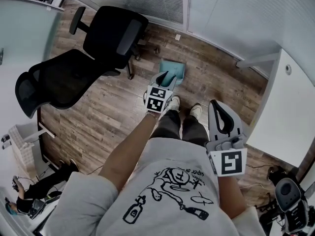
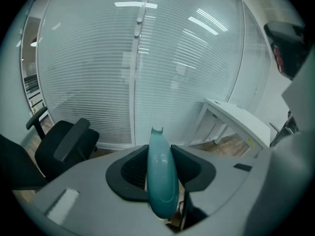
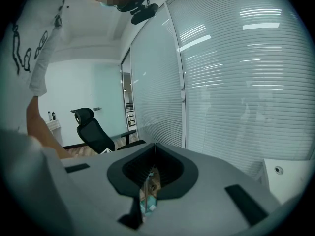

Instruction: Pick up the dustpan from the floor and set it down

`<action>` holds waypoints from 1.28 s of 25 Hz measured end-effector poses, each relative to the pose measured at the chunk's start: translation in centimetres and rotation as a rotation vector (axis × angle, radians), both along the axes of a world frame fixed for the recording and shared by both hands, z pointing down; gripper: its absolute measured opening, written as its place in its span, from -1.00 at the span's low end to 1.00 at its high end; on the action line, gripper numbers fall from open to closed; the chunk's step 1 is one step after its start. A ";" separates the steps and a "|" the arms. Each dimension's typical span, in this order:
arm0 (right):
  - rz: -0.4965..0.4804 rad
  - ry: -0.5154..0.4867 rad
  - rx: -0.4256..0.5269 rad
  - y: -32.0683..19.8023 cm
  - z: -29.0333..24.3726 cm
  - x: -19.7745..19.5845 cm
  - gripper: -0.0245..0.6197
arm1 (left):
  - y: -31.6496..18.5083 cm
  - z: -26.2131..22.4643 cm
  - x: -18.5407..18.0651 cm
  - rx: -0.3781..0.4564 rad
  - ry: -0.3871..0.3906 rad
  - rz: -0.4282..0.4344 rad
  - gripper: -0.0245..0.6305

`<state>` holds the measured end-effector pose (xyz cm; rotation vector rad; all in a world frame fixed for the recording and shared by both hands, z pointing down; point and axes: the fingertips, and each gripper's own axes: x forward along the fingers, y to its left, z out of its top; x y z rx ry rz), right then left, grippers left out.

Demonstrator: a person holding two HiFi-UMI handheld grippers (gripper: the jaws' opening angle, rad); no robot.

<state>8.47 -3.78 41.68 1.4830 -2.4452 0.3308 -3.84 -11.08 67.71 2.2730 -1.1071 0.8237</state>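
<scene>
**Dustpan handle (image 2: 161,181) clamped in my left gripper (image 2: 160,149); right gripper (image 1: 215,103) closed and empty**

Closest to the left gripper's camera, the teal handle stands between the two dark jaw pads. The pads press on it from both sides, so the jaws sit partway apart, held at the handle's width. The notched tip of the handle points up toward white blinds (image 2: 147,58).

From the head view, the rest of the dustpan (image 1: 173,72), a pale teal scoop, lies just beyond the left gripper's tips, over the wooden floor (image 1: 108,112) and near the foot of the blinds. From this angle I cannot tell whether the scoop touches the boards or hangs clear of them. The left gripper's marker cube (image 1: 158,98) faces up at me, just above the person's two light shoes (image 1: 174,102).

The right gripper hangs well apart from the dustpan, beside the person's right leg, with its own marker cube (image 1: 227,162) toward the camera. In the right gripper view its jaws meet in a thin line, with nothing between them.

Left of the dustpan stand two black office chairs, one (image 1: 115,33) near the blinds and one (image 1: 54,80) further left. A white desk (image 1: 285,112) fills the right edge. At the bottom of the head view is the person's white T-shirt (image 1: 167,191), printed with a black line drawing.
</scene>
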 end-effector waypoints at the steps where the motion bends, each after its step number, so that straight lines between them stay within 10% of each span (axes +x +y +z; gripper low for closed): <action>1: -0.002 0.002 0.005 0.1 -0.1 0.0 -0.91 | 0.1 -1.1 0.0 0.011 0.016 -0.010 -0.51; 32: 0.042 -0.026 0.134 -0.1 -8.5 1.6 -0.91 | 1.6 -32.2 1.8 0.454 0.365 -0.021 -0.52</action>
